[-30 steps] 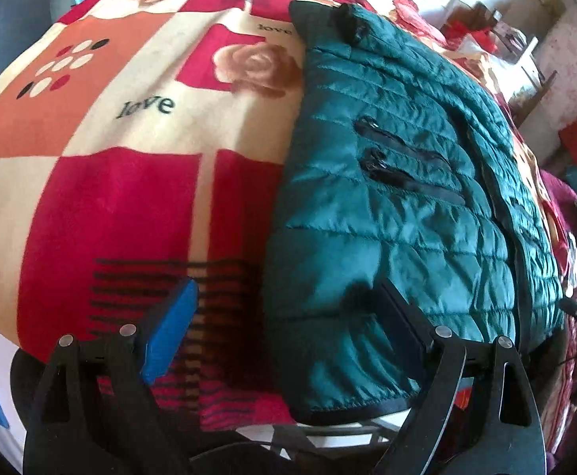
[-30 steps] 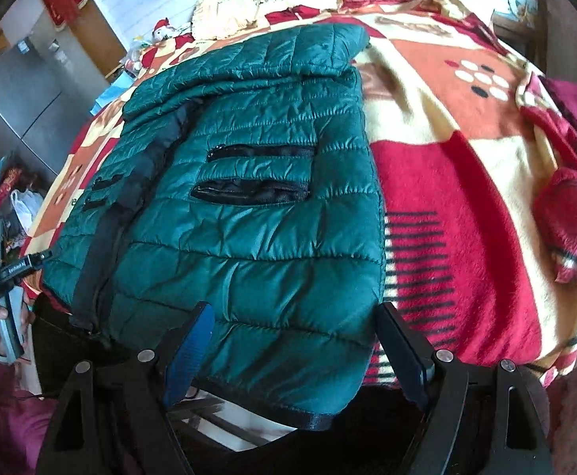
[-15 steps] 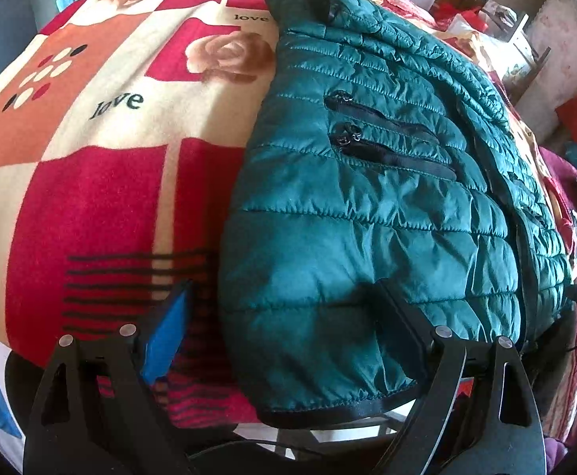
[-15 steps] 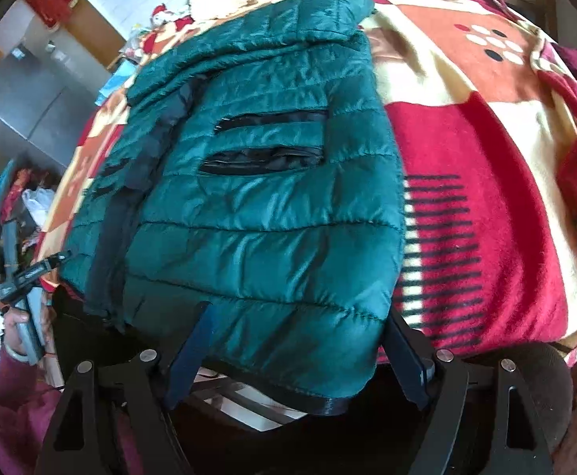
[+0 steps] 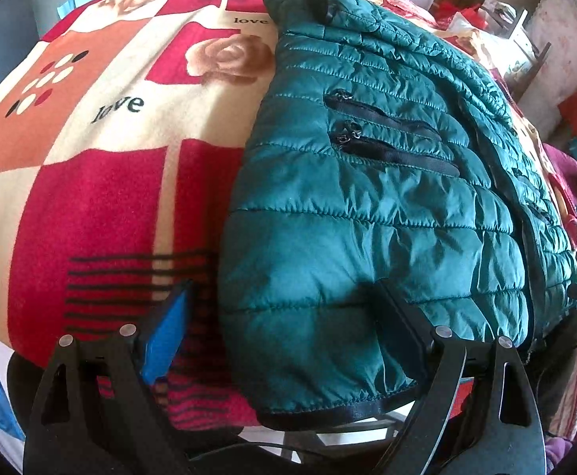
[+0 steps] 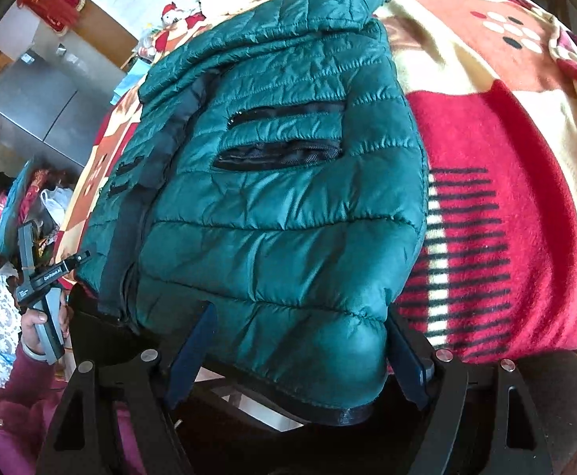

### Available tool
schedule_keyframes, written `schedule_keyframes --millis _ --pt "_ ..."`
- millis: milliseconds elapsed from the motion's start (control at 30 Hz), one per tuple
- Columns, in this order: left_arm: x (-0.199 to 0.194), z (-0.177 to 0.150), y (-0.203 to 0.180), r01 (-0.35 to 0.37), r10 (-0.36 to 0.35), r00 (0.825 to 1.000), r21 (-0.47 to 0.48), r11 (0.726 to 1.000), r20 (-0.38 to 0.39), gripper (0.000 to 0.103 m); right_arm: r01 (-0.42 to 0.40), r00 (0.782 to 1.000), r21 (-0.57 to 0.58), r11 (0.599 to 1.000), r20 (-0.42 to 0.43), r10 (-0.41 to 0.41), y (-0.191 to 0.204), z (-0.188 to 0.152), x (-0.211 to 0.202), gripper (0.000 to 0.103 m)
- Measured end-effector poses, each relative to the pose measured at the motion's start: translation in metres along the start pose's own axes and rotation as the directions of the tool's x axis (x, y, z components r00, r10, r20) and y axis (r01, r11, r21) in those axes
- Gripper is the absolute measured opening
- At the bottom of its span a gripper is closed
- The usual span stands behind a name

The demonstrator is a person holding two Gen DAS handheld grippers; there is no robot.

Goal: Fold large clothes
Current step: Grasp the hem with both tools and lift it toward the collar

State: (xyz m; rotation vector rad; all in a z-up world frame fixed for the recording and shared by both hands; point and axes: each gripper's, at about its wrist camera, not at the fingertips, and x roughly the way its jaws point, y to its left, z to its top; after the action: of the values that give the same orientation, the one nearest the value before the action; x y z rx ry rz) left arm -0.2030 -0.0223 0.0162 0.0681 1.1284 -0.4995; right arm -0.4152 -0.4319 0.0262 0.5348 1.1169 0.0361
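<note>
The green quilted jacket (image 5: pixel 367 206) lay flat on the patterned blanket (image 5: pixel 102 182) of a bed, front up, its 2 zip pockets (image 5: pixel 387 138) showing and its black-bound hem (image 6: pixel 328 407) hanging just over the near edge. The left tool (image 5: pixel 284 316) hovered with its jaws wide, straddling the jacket's side edge near the hem corner, one finger over the blanket and the other over the fabric, gripping nothing. The right tool (image 6: pixel 300 348) was also spread wide about the opposite hem corner, its pads not visibly pressing.

Judging by this, the step in hand was taking both hem corners for a fold toward the collar. Doing it well would mean biting deep enough to catch every puffy layer, closing both tools evenly, then lifting together so the slippery shell would not skew.
</note>
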Motion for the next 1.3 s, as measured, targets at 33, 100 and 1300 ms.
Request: schedule_keyframes --millis 33,100,1300 --pt "0.0 0.0 0.0 -0.002 0.002 1.0 0.002 1.0 0.001 0.089 0.003 1.0 -0.001 1.0 -0.005 -0.003 -0.001 0.0 0.001 0.077" --pt "0.0 0.0 -0.001 -0.005 0.005 1.0 0.004 1.0 0.003 0.089 0.031 0.999 -0.018 0.999 -0.013 -0.031 0.001 -0.001 0.002 0.07" --pt "-0.062 0.069 -0.018 0.107 -0.112 0.977 0.036 0.994 0.18 0.013 -0.016 0.945 -0.137 0.99 0.321 0.06 0.029 0.073 -0.078 0.016"
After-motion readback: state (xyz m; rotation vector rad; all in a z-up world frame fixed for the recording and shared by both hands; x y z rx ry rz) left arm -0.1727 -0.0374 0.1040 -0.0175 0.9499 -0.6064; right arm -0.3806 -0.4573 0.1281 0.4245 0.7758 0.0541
